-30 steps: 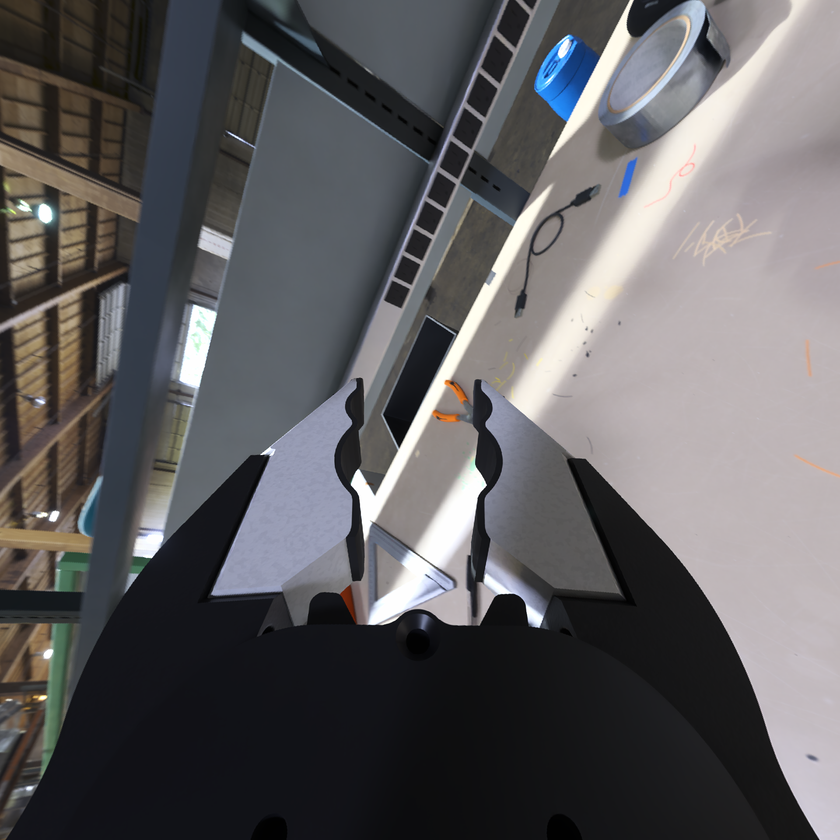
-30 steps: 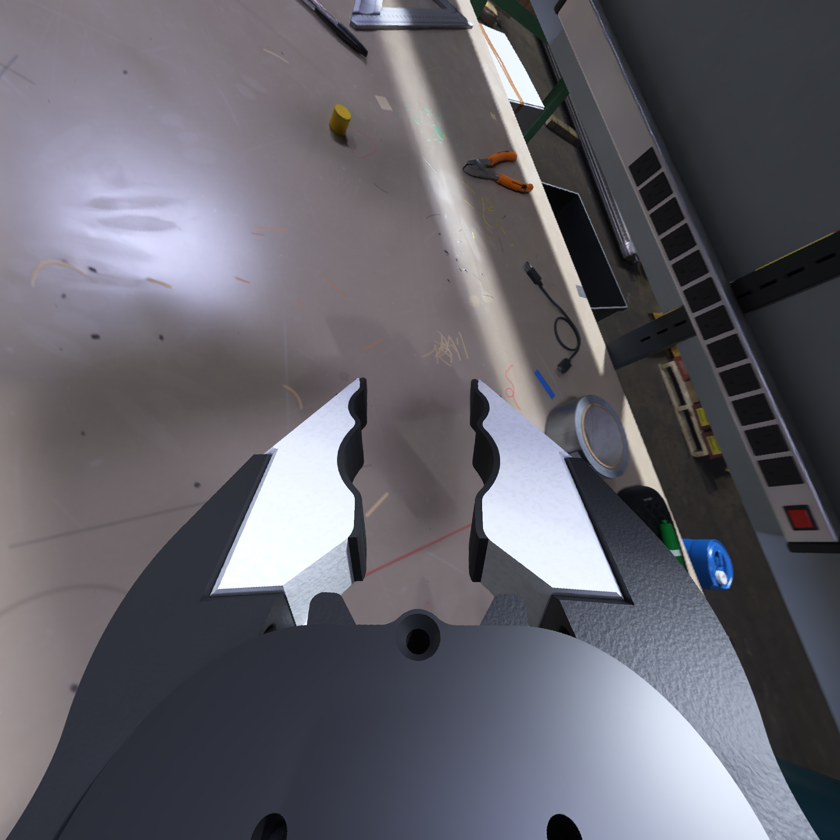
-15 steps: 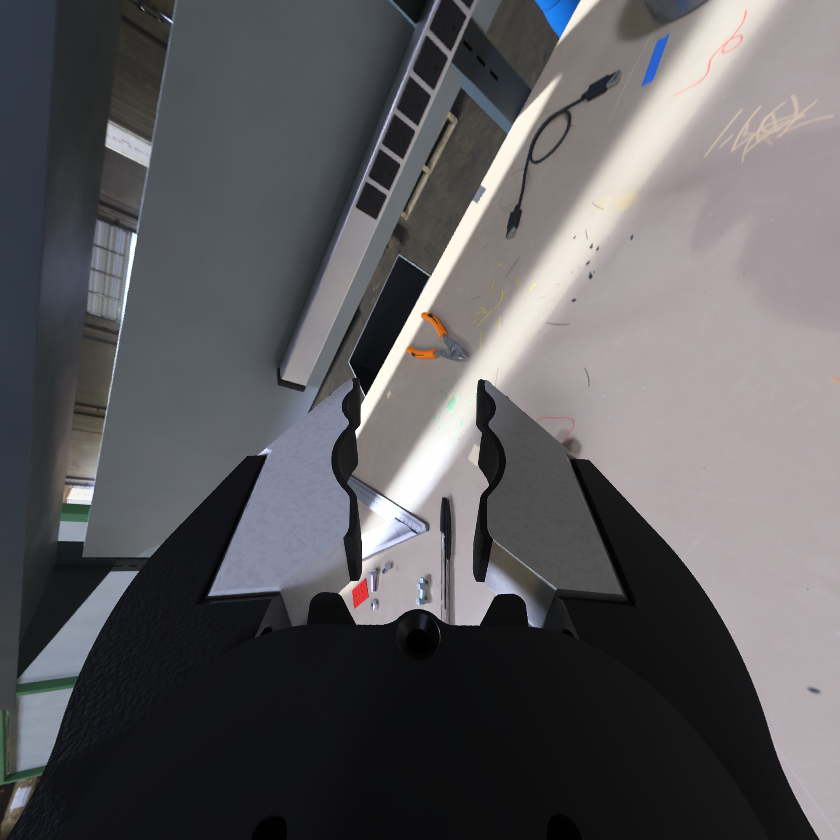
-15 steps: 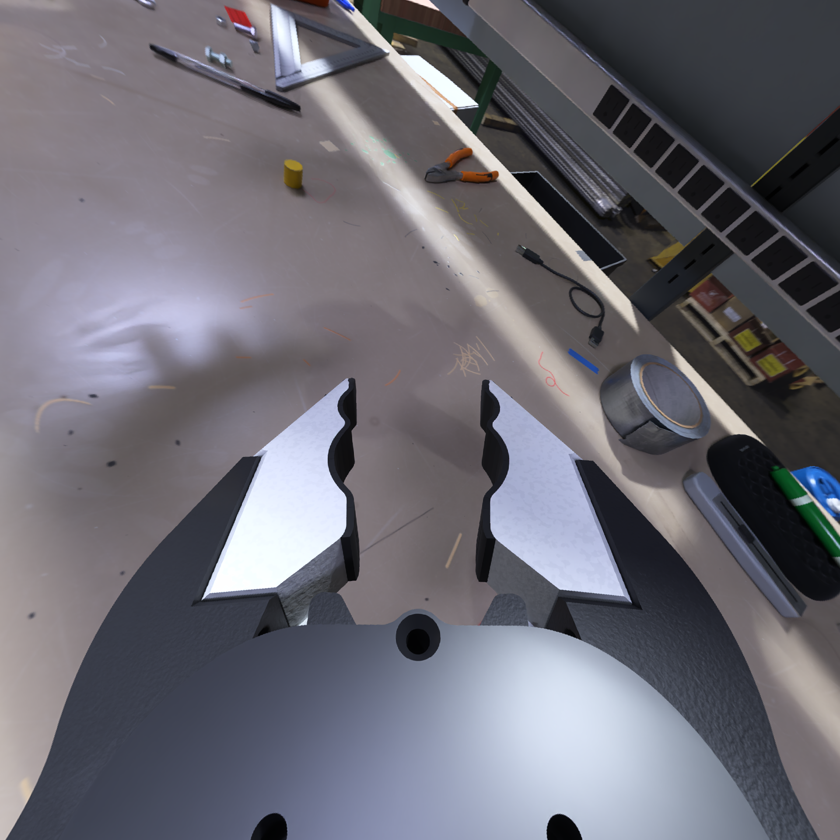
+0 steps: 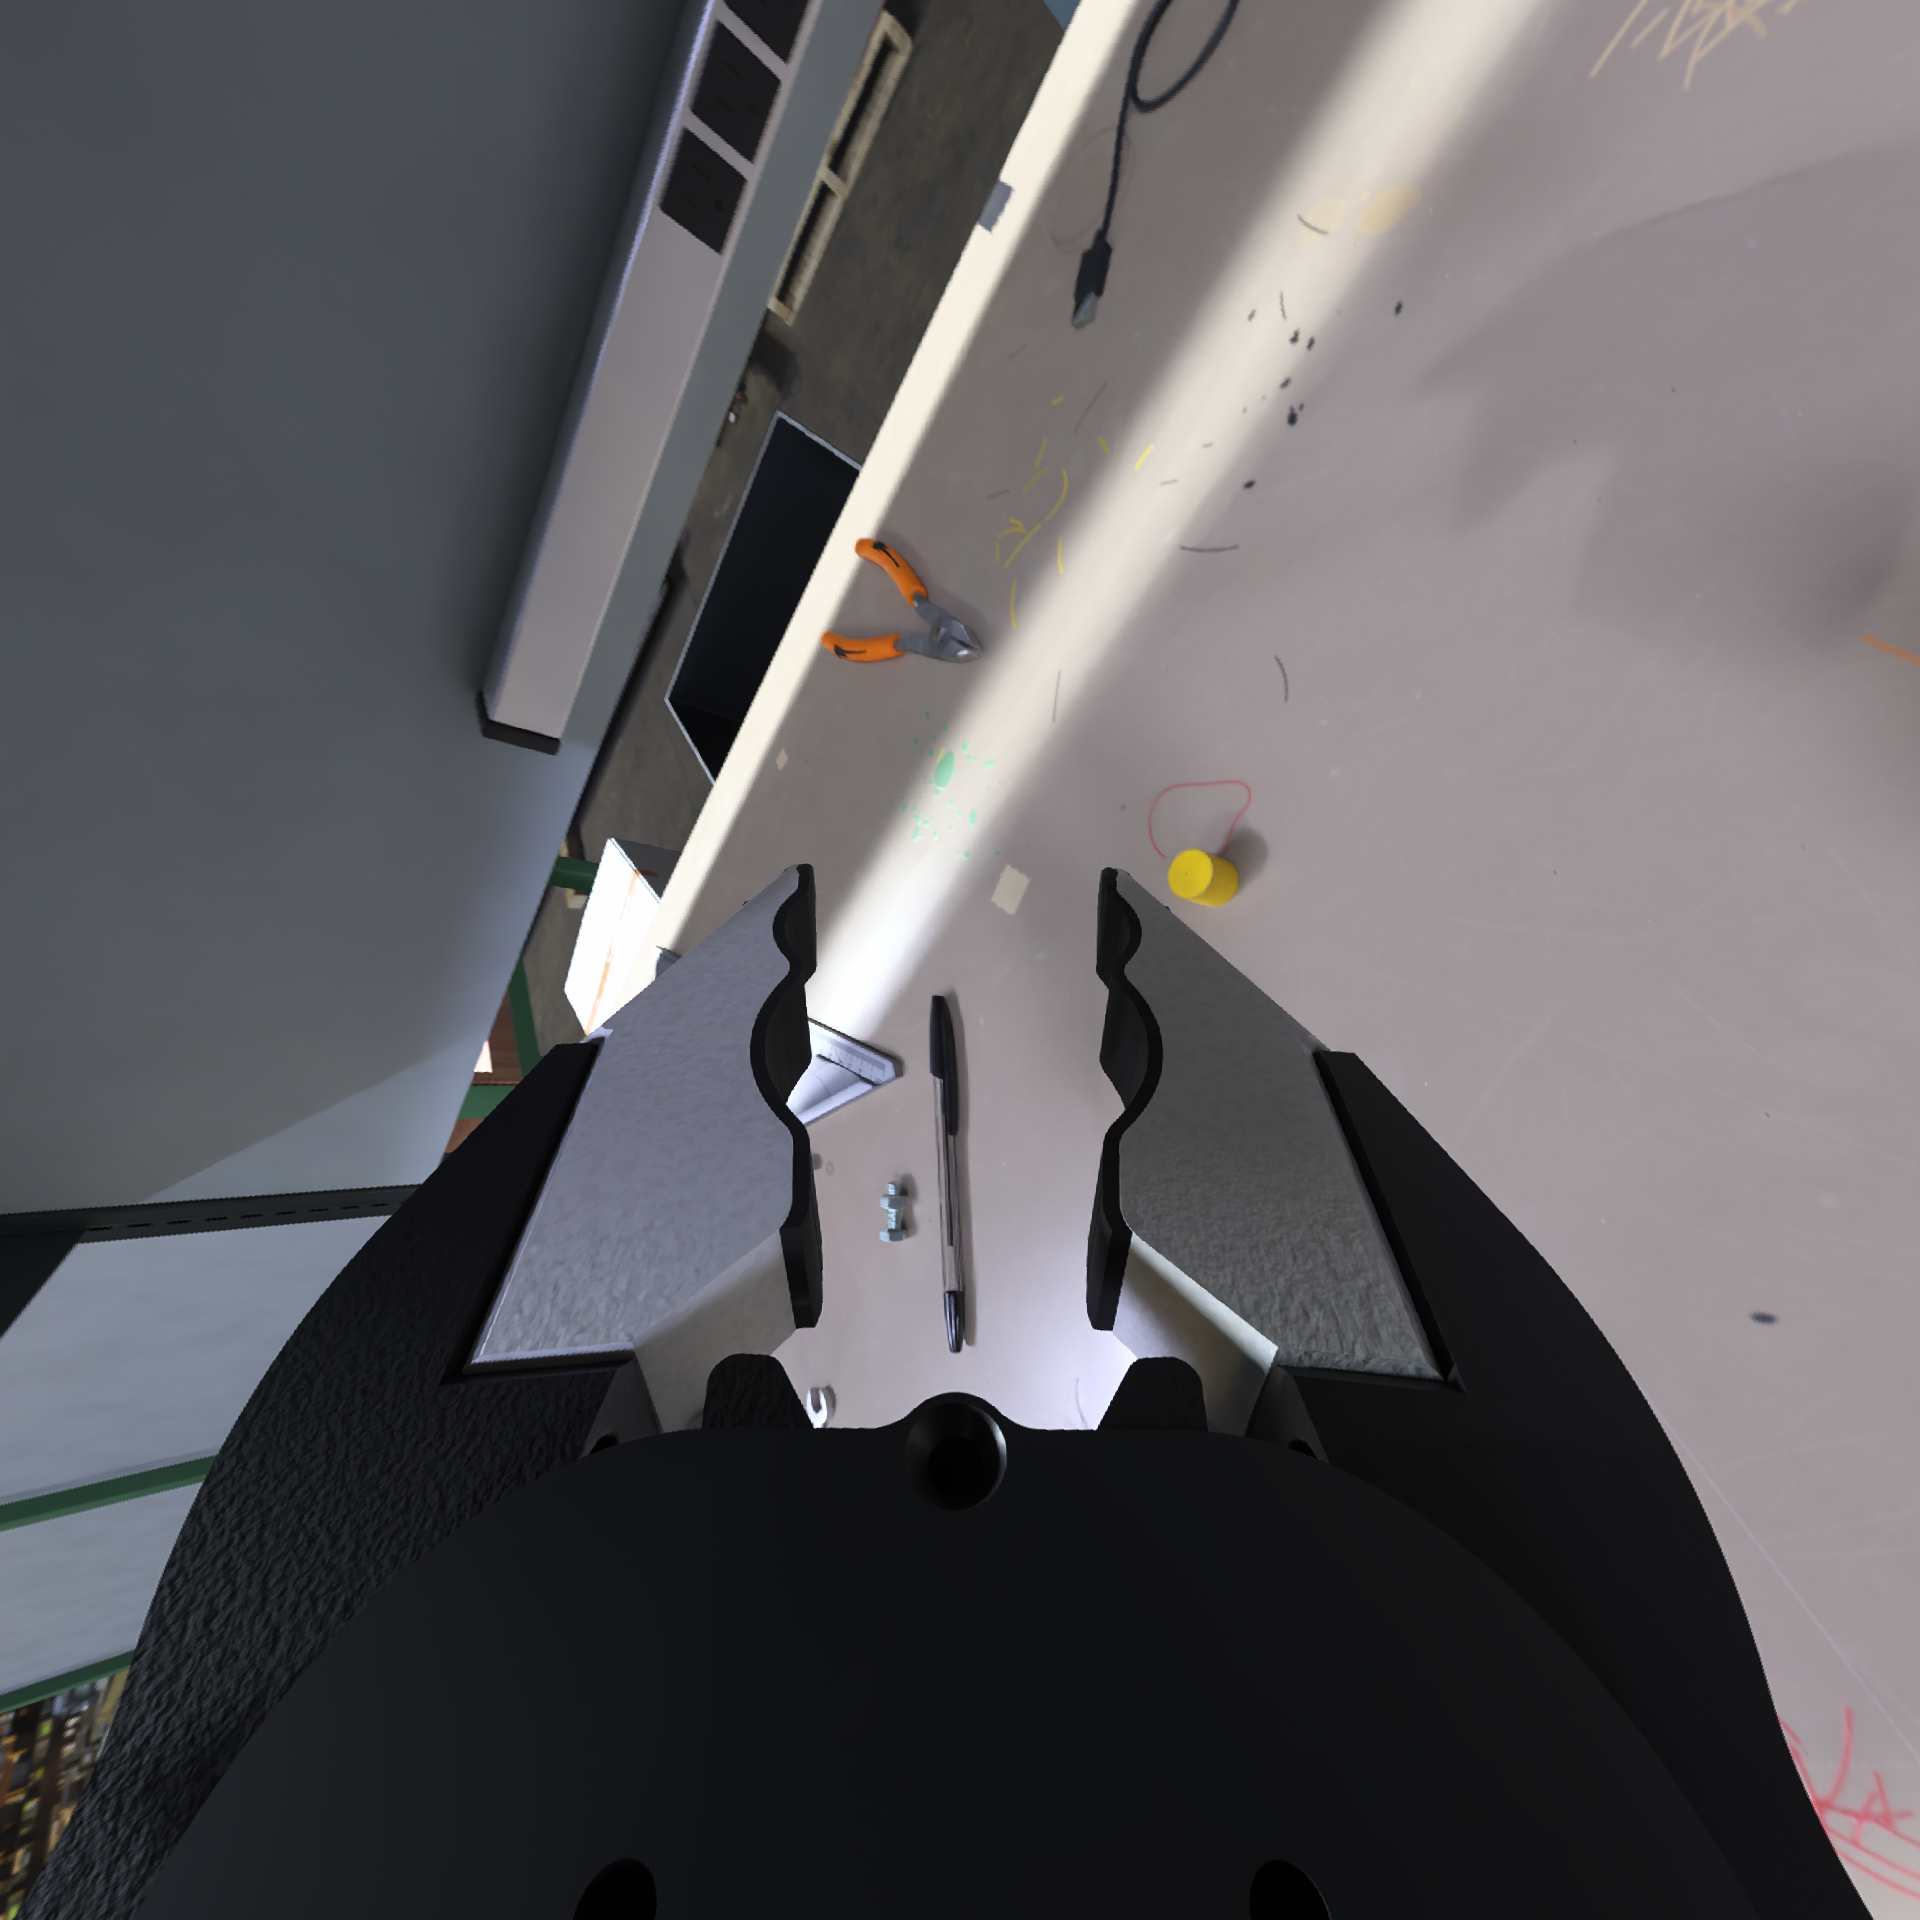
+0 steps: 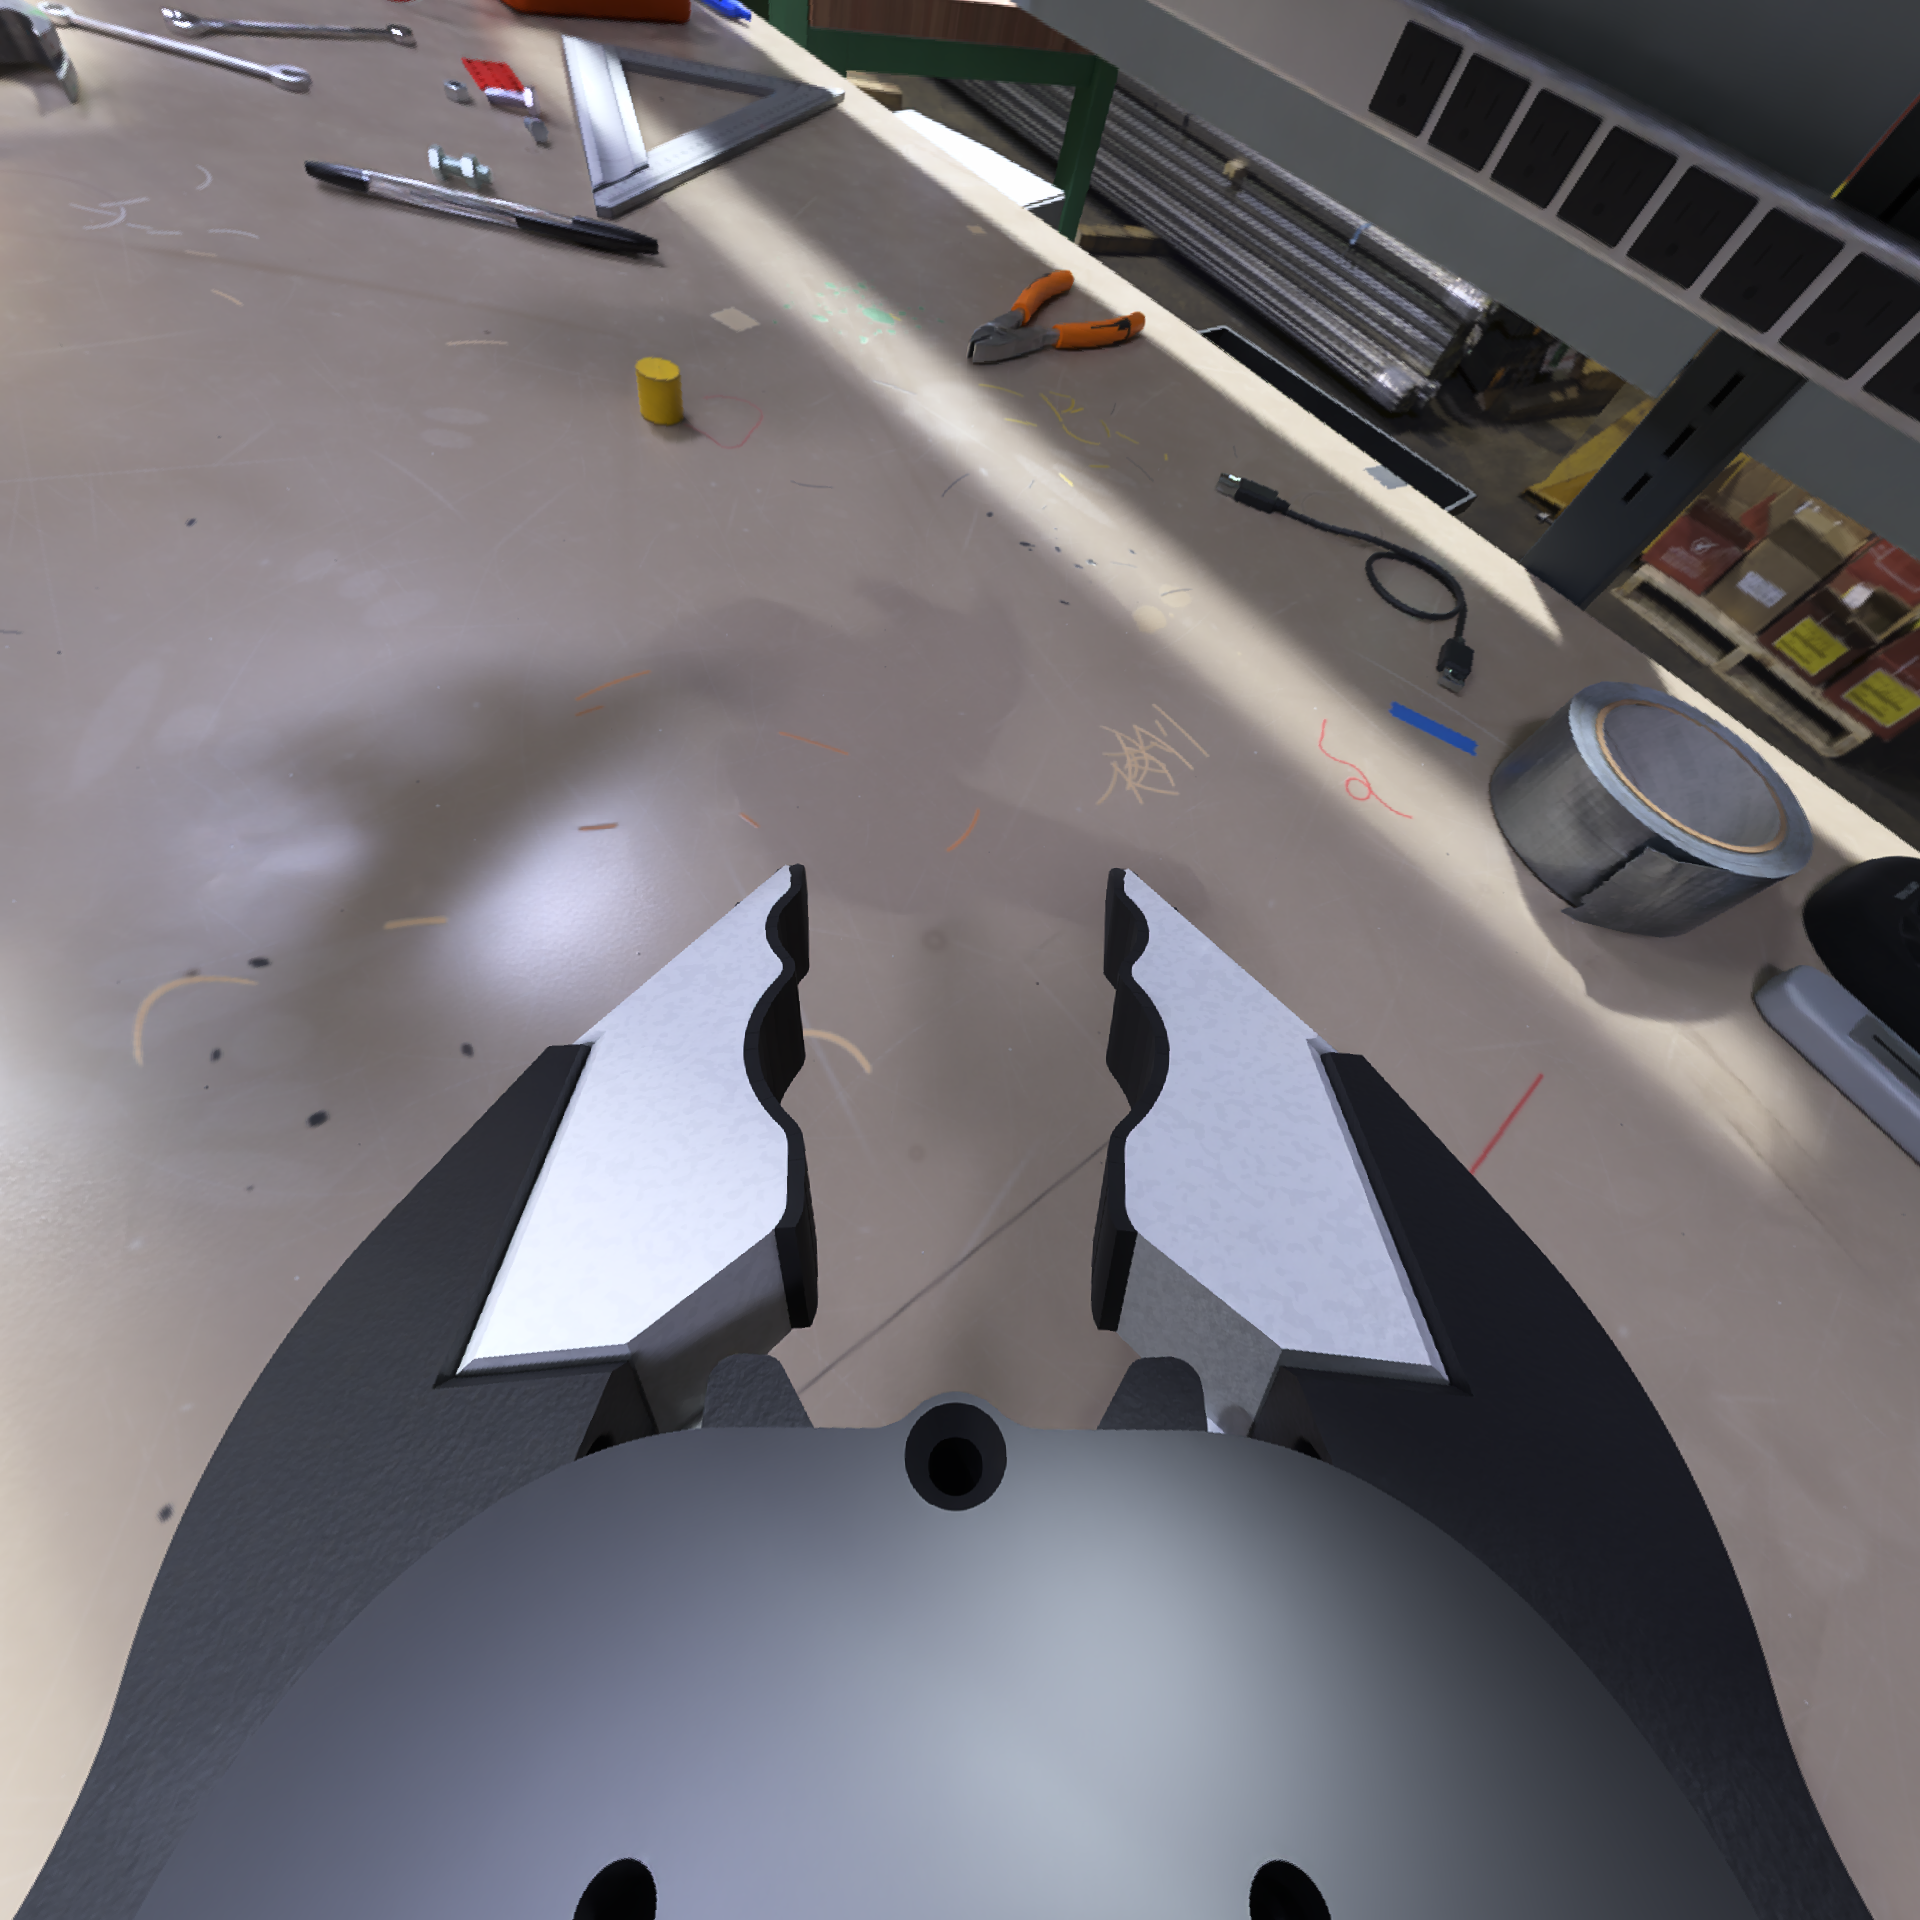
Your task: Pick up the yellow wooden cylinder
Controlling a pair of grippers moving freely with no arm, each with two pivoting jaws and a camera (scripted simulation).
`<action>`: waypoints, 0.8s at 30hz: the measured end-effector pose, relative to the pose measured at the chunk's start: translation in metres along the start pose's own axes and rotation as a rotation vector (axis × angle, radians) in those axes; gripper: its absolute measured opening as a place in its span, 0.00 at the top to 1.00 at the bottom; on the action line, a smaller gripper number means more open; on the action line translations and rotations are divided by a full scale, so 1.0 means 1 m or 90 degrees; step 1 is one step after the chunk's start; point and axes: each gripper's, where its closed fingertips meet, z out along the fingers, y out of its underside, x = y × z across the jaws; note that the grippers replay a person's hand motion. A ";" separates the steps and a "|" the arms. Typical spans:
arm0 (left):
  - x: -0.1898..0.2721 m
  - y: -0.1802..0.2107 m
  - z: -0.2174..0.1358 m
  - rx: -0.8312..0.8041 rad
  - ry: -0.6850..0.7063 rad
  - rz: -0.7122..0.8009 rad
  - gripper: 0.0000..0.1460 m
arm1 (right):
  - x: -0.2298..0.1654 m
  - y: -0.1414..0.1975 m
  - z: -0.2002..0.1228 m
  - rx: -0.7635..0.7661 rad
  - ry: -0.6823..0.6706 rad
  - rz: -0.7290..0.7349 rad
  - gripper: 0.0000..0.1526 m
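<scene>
The yellow wooden cylinder (image 5: 1202,878) stands upright on the grey-brown workbench, just right of my left gripper's right fingertip and a little beyond it. In the right wrist view the yellow cylinder (image 6: 658,390) is far ahead and to the left. My left gripper (image 5: 954,894) is open and empty, above a black pen (image 5: 948,1164). My right gripper (image 6: 954,883) is open and empty over bare bench.
Orange-handled pliers (image 5: 902,623) and a black USB cable (image 6: 1382,566) lie near the bench's far edge (image 5: 790,644). A roll of grey tape (image 6: 1652,805) sits at the right. A metal set square (image 6: 675,125), a bolt (image 5: 894,1210) and wrenches (image 6: 229,57) lie beyond the pen.
The left gripper has swung toward the bench, bringing the pen and the yellow cylinder into its view. The right gripper has tilted and advanced, so the cylinder looks nearer. Both jaws opened slightly wider.
</scene>
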 end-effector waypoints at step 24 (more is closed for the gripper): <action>0.007 0.051 0.011 -0.069 0.059 -0.045 0.62 | 0.023 0.049 0.026 -0.080 0.060 -0.120 0.60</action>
